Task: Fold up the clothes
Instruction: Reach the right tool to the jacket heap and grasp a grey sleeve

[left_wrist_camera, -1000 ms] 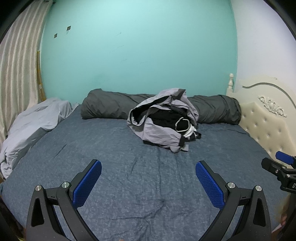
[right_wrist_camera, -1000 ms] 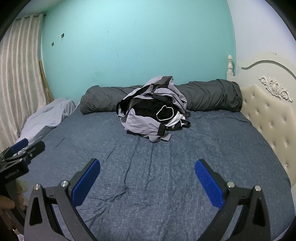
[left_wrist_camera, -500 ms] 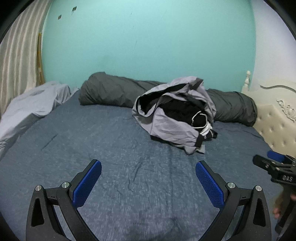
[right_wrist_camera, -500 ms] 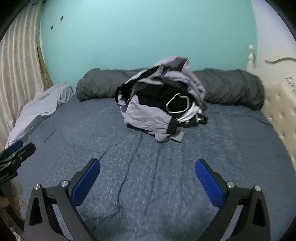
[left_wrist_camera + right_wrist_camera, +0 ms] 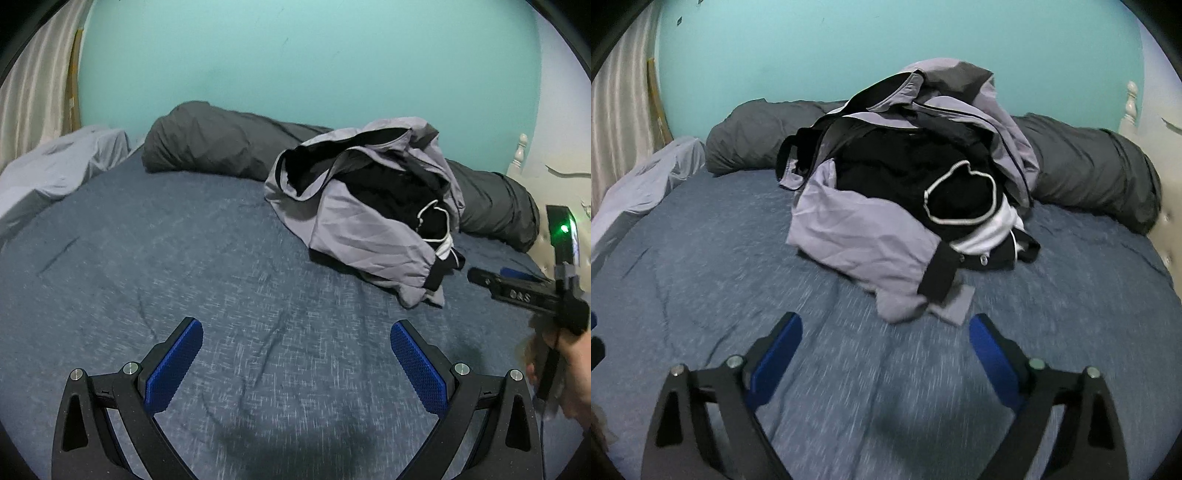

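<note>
Right wrist view: my right gripper (image 5: 885, 334), jaws spread, just narrowing, nothing between them, faces the clothes pile (image 5: 905, 192) near the bed's (image 5: 701, 258) far edge; its cuff lies just ahead. Left gripper (image 5: 296, 341) spread, farther.

lilac-and-black jacket (image 5: 864, 236), blue-heathered bedsheet (image 5: 701, 266)

A bed covered in a mottled blue sheet (image 5: 177, 266) fills the room. A long dark grey rolled duvet (image 5: 221, 147) lies across its far edge, against a turquoise wall (image 5: 295, 62). At far left, a pale lilac-grey bundle of bedding (image 5: 55, 173) sits beside a striped cream curtain (image 5: 33, 85). At right stands a cream headboard (image 5: 1167, 236) with a turned post (image 5: 1131, 101).
</note>
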Available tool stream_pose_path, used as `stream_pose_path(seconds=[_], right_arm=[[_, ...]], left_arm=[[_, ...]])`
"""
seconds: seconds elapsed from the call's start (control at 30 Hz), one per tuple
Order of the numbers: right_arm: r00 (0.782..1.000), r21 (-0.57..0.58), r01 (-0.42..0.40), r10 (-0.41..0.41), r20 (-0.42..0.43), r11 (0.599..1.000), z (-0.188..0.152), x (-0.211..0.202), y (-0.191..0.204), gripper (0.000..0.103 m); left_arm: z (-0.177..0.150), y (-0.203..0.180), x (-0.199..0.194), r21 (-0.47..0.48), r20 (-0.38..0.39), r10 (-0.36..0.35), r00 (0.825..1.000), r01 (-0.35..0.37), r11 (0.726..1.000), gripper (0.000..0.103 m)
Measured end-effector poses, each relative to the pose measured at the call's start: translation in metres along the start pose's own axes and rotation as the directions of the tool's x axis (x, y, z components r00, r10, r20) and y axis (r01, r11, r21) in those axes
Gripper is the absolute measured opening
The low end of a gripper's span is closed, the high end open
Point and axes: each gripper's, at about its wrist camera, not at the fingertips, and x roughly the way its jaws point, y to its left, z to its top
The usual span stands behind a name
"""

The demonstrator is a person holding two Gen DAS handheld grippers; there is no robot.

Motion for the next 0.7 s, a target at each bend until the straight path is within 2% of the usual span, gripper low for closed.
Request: stream_pose_path(seconds=[0.27,0.37,0.53,0.57,0.63,0.67,0.7], right_arm=[[0.999,-0.095,0.033,-0.036,-0.035,0.995,0.03,0.089,0.011,0.092],[0.998,-0.122,0.057,-0.06,-0.024,0.991,0.039,0.117,0.017,0.092],[0.994,-0.167,0.106,-0.109,-0.011,0.98,0.048,0.149,0.019,0.092],[0.992,-0.18,0.118,-0.123,-0.016,0.977,0.049,0.156,0.019,0.088],[0.993,-0.201,0.103,-0.113,-0.04,0.974,0.049,0.165,0.02,0.062],[0.994,-0.211,0.08,-0.095,-0.061,0.974,0.048,0.169,0.021,0.037],[0.994,-0.217,0.06,-0.079,-0.079,0.974,0.047,0.171,0.022,0.02]], left_arm=[[-0.008,0.023,0.042,-0.044,-0.023,-0.014,1.0,0.013,0.999,0.103],[-0.011,0.032,0.051,-0.046,-0.023,-0.011,1.0,0.01,0.999,0.103],[-0.019,0.044,0.059,-0.042,-0.011,-0.009,1.0,0.008,0.999,0.103],[-0.021,0.046,0.061,-0.047,-0.011,-0.01,1.0,0.01,0.999,0.103],[-0.026,0.049,0.064,-0.056,-0.018,-0.022,1.0,0.021,0.998,0.103],[-0.029,0.05,0.064,-0.058,-0.022,-0.026,0.999,0.025,0.998,0.103],[-0.032,0.05,0.065,-0.057,-0.025,-0.029,0.999,0.028,0.998,0.103]])
